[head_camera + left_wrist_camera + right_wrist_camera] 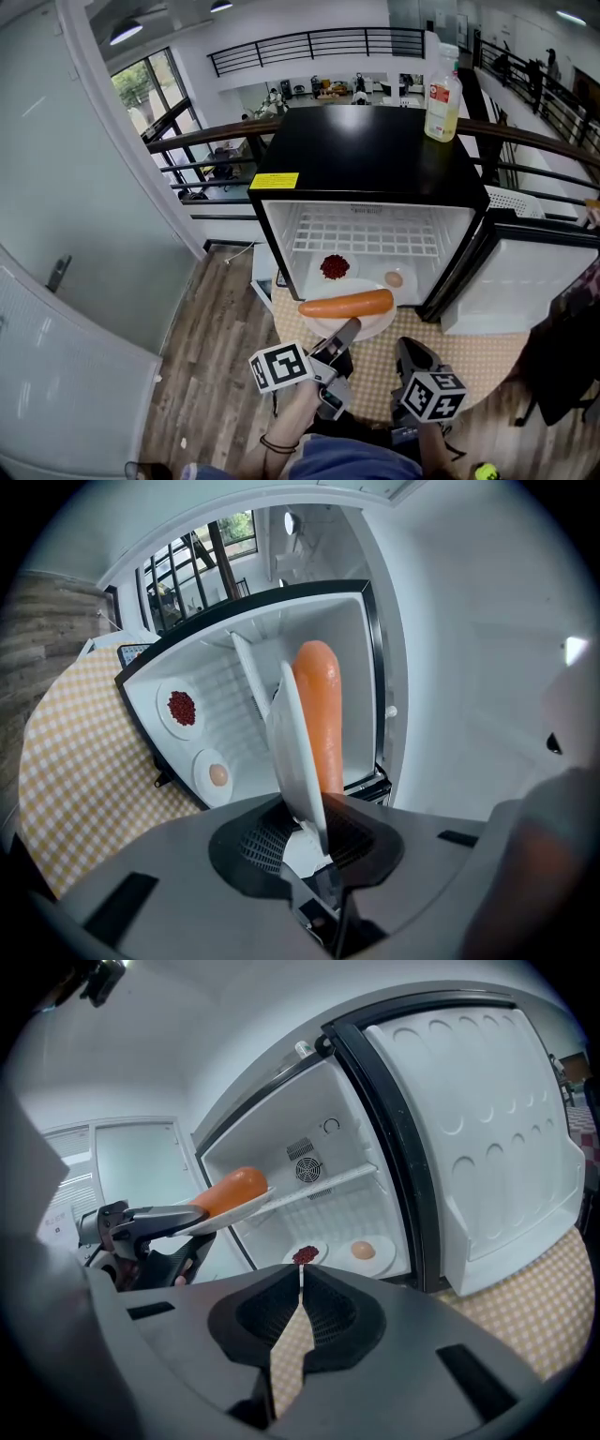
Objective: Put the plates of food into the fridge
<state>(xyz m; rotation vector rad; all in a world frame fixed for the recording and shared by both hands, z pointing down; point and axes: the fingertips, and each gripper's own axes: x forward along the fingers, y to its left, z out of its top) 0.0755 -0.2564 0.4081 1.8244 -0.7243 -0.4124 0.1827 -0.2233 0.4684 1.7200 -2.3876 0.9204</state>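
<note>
Plate (377, 324), white, carries one long orange sausage (346, 304); left tongs (314, 832) clamp its rim, right tongs (300, 1283) together.

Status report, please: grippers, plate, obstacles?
Left gripper shut on plate, at open fridge. Right gripper shut, empty. Red-food plate and egg plate inside; nothing blocks.

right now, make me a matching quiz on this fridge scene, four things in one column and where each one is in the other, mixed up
Things:
1. plate with the carrot
2. plate with the red food
3. plate with the egg
4. bottle

Places:
A. on top of the fridge
B. on the fridge floor, to the left in the head view
C. clamped in the left hand-held gripper
D. on the fridge floor, to the right in the head view

Pairs: 1-C, 2-B, 3-D, 4-A
</note>
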